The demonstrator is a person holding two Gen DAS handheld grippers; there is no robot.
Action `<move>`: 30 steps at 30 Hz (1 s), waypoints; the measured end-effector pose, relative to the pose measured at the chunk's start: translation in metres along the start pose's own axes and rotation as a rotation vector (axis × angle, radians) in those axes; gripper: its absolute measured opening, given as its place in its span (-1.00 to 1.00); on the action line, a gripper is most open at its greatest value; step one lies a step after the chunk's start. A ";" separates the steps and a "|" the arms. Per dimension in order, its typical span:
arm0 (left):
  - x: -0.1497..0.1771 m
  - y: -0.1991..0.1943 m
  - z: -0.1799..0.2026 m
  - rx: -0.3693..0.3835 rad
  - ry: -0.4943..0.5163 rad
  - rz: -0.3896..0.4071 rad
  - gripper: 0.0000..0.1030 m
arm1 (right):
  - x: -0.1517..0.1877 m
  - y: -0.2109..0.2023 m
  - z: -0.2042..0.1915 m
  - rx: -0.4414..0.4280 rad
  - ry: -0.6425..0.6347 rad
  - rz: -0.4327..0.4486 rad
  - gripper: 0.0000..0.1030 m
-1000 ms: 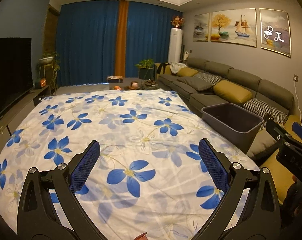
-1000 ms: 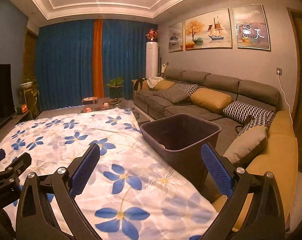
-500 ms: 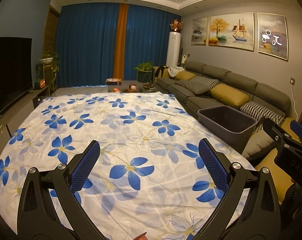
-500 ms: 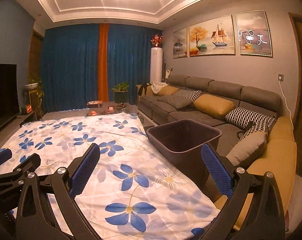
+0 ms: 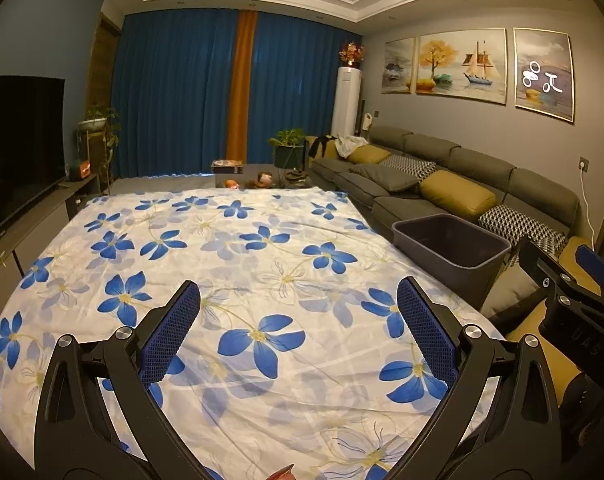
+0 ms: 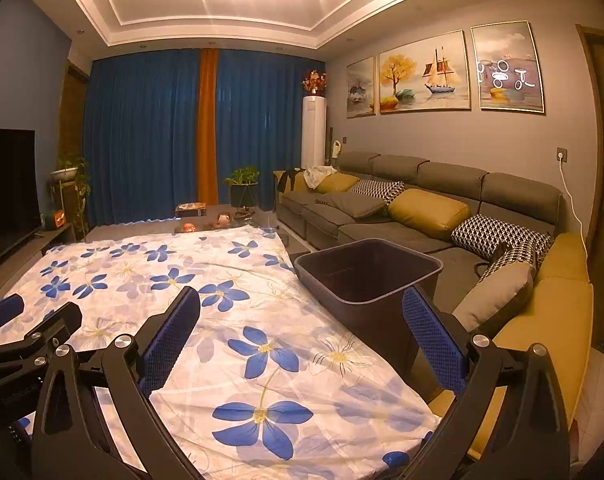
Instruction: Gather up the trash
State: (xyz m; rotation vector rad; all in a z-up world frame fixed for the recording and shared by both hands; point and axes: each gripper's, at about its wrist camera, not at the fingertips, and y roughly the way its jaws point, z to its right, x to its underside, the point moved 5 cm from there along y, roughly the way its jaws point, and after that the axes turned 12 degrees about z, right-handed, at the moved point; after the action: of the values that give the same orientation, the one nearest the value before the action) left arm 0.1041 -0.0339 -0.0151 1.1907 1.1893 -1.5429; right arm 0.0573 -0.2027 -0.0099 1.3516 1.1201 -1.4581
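A dark grey bin [image 5: 452, 246] [image 6: 368, 276] stands at the right edge of the table covered with a white cloth printed with blue flowers [image 5: 237, 264] [image 6: 237, 320]. My left gripper [image 5: 299, 304] is open above the near part of the cloth, nothing between its blue pads. My right gripper [image 6: 302, 312] is open too, held above the cloth's right side just short of the bin. Each gripper shows at the edge of the other's view. I see no loose trash on the cloth. A small reddish bit [image 5: 279, 473] peeks in at the bottom edge of the left wrist view.
A long grey sofa [image 6: 422, 200] with yellow and patterned cushions runs along the right wall. A television [image 5: 17, 148] on a low unit stands on the left. Beyond the table are small items on a low glass table [image 5: 257, 178], a potted plant [image 6: 243, 184] and blue curtains.
Both grippers have tilted upward and drawn back a little, so more ceiling shows and the bin sits lower and farther in both views. Both stay open.
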 end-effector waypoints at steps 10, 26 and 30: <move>0.002 -0.003 0.002 0.008 -0.004 -0.002 0.88 | 0.001 -0.002 0.001 0.001 0.002 0.000 0.89; 0.003 -0.005 0.005 0.016 -0.004 0.001 0.88 | 0.001 -0.006 0.005 0.008 0.006 0.013 0.89; 0.003 -0.006 0.005 0.015 -0.004 0.002 0.88 | 0.000 -0.006 0.005 0.008 0.006 0.015 0.89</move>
State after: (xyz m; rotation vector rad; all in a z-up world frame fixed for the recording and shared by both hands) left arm 0.0972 -0.0381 -0.0162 1.1981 1.1754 -1.5548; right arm 0.0505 -0.2058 -0.0095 1.3679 1.1068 -1.4505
